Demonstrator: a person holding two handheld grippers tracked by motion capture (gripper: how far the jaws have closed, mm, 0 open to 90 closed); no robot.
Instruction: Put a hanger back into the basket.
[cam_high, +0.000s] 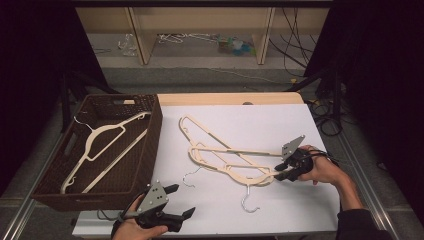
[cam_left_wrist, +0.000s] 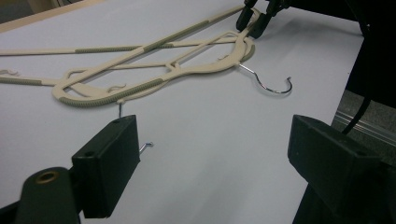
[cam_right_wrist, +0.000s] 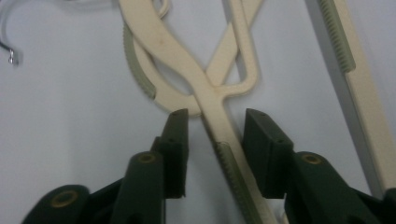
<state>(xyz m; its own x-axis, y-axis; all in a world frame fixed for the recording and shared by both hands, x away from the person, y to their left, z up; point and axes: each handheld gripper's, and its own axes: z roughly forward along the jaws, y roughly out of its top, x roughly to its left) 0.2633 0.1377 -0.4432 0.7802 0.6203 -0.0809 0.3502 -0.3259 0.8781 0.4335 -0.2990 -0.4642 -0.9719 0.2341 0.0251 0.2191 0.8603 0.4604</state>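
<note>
Several cream plastic hangers (cam_high: 225, 160) with metal hooks lie tangled on the white table top (cam_high: 260, 125). My right gripper (cam_high: 281, 171) is at the right end of the pile. In the right gripper view its jaws (cam_right_wrist: 215, 135) straddle one hanger arm (cam_right_wrist: 205, 98), with a narrow gap on each side, so the pads do not press on it. My left gripper (cam_high: 181, 200) is held near the table's front edge, open and empty. Seen from the left gripper (cam_left_wrist: 217, 154), the hangers (cam_left_wrist: 154, 84) lie ahead, with the right gripper (cam_left_wrist: 254, 18) beyond them.
A dark woven basket (cam_high: 155, 130) stands at the left of the table and holds one cream hanger (cam_high: 107, 145). A loose-looking metal hook (cam_left_wrist: 275, 88) sticks out of the pile toward the front. Shelves and cables lie beyond the table's far edge.
</note>
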